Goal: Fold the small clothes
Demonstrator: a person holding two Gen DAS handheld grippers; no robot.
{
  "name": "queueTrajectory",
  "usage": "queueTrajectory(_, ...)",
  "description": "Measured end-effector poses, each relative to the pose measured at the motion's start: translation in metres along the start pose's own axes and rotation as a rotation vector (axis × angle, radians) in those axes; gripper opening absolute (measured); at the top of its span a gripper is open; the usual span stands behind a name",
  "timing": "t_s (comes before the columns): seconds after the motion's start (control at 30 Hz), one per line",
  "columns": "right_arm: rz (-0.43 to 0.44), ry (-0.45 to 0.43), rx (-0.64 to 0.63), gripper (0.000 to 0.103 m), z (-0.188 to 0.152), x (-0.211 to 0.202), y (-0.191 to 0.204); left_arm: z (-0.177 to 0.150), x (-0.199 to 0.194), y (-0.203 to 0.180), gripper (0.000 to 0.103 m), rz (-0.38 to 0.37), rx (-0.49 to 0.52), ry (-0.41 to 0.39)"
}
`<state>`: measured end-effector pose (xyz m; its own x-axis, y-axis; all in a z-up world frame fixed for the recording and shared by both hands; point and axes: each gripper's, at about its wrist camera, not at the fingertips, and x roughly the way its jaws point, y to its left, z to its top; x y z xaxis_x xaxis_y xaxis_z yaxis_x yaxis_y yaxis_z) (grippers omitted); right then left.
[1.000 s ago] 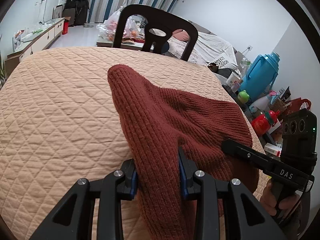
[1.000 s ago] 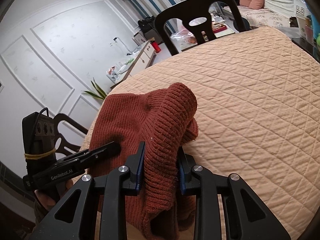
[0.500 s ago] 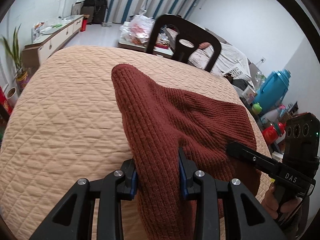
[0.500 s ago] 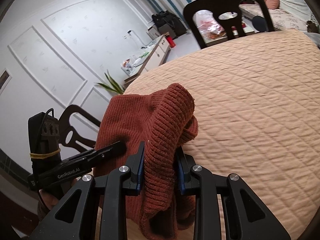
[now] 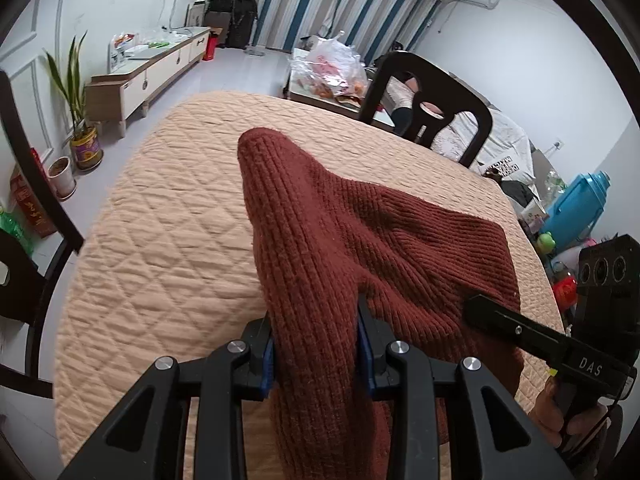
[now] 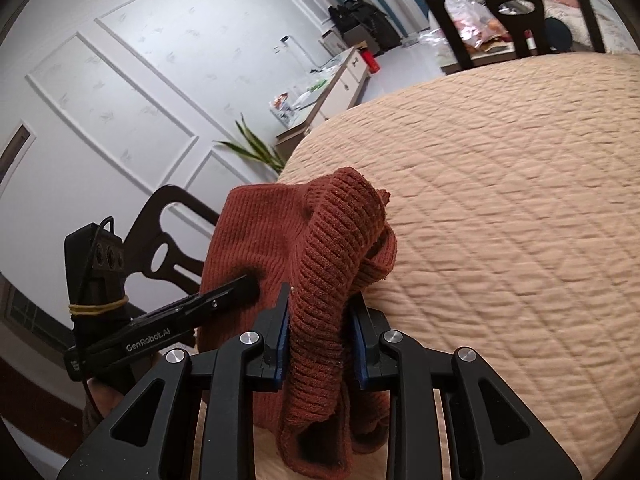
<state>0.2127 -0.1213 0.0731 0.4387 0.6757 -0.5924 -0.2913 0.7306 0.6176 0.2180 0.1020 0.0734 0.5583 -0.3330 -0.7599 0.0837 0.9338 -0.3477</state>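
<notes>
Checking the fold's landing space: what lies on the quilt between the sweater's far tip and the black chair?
Nothing: in the left wrist view only bare quilt runs from the sweater tip to the chair.

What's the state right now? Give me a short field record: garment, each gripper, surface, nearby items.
garment: rust-red knit sweater, bunched and lifted at two points
left gripper: jaws shut on a ridge of the knit
right gripper: jaws shut on a ribbed fold of the knit
surface: table under a tan quilted cover
nearby: black chair at the far edge; blue thermos off to the right
fold status: not yet flat or folded
</notes>
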Motion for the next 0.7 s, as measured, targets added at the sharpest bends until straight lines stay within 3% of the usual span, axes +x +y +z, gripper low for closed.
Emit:
queueTrajectory(0.2, 0.009, 0.018, -0.003, 0.025, -0.001, 0.021, 0.011, 0.003, 0.003, 0.018, 0.035, 0.024, -0.021, 0.011)
queueTrajectory(0.4, -0.059, 0.028, -0.056, 0.025, -0.008, 0.036, 0.014, 0.003, 0.020, 0.030, 0.035, 0.050, -0.023, 0.039)
queueTrajectory(0.7, -0.135, 0.030, -0.079, 0.028, -0.015, 0.043, 0.004, -0.005, 0.021, 0.033, 0.045, 0.088, 0.011, 0.025)
